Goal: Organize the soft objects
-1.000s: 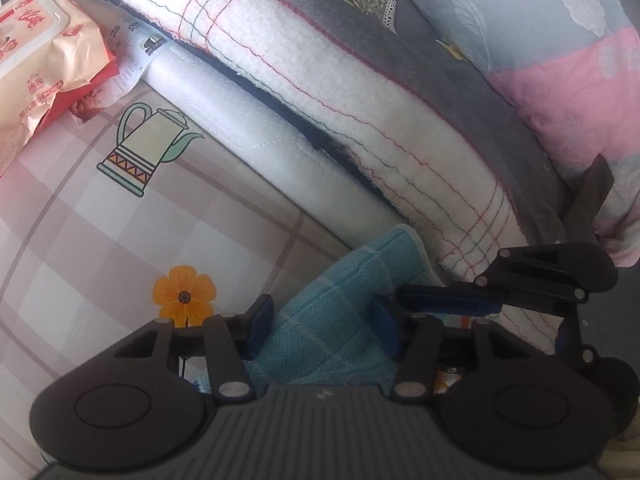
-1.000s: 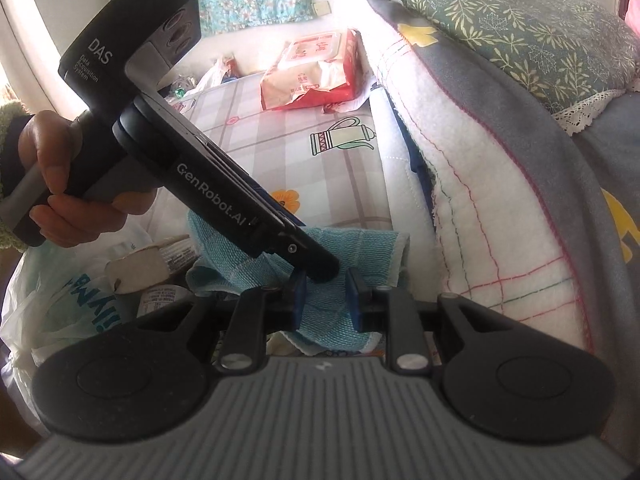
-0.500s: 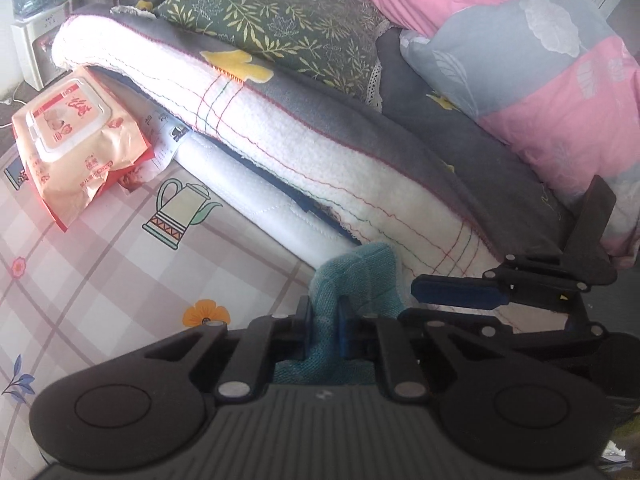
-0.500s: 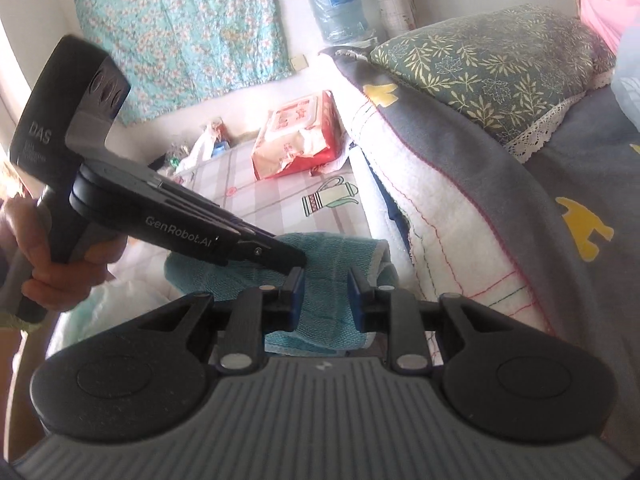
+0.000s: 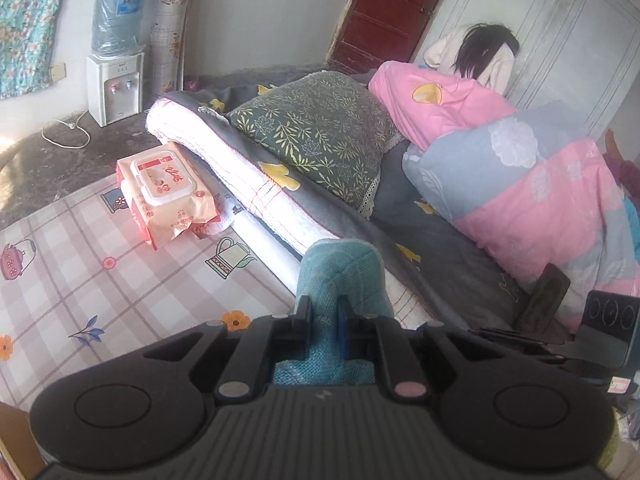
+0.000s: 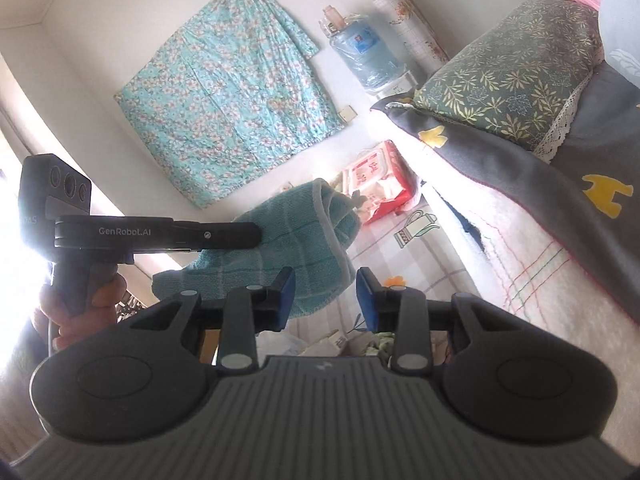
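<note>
- Your left gripper (image 5: 323,322) has its fingers pinched tight on the teal towel (image 5: 340,276), held up in the air above the checked floor mat (image 5: 100,272).
- Your right gripper (image 6: 326,294) has just been opening; its fingers stand apart with nothing pressed between them, the towel hanging just beyond the left pad.
- The towel's lower edge seems clear of the mat, though the view is partly blocked.
- A wipes pack (image 5: 168,196) lies beside the bed (image 5: 248,184).
</note>
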A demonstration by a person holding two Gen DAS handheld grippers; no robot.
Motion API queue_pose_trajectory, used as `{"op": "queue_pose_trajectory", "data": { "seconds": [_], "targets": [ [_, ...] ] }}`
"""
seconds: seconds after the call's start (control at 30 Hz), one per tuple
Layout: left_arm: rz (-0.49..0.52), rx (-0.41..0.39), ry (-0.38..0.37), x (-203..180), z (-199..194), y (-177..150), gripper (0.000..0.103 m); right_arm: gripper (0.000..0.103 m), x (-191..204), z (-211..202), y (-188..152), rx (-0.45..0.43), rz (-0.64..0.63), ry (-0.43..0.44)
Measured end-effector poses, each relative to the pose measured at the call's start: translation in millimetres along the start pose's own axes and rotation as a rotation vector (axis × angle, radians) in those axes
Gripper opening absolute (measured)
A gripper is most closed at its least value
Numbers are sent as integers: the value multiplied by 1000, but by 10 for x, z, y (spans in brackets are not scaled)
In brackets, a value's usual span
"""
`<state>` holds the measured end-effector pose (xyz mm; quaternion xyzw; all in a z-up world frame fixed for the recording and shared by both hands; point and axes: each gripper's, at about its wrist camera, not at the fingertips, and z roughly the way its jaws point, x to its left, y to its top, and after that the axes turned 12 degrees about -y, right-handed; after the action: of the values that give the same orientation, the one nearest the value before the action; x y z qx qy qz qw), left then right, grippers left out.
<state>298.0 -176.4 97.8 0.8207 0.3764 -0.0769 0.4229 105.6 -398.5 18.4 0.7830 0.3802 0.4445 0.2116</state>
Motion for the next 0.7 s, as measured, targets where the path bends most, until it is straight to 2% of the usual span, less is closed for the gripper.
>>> {"op": "queue_pose_trajectory", "data": {
  "seconds": [0.13,0.23,0.5,0.7],
  "targets": [
    [-123,-92,21,63,-613,-229,13,34,253,-180,-167,4,-28,63],
    [-207,-167,63,146,-1113,-527,13,38,479,-276,-337,36,-62,96],
    [-451,-401,177,535,-2266,-1755,13,41,1080,-434,-894,143,-154,209],
    [-715,-582,175,1067,-2662,-2726,14,41,1282,-423,-1077,176,-162,212]
  ]
}}
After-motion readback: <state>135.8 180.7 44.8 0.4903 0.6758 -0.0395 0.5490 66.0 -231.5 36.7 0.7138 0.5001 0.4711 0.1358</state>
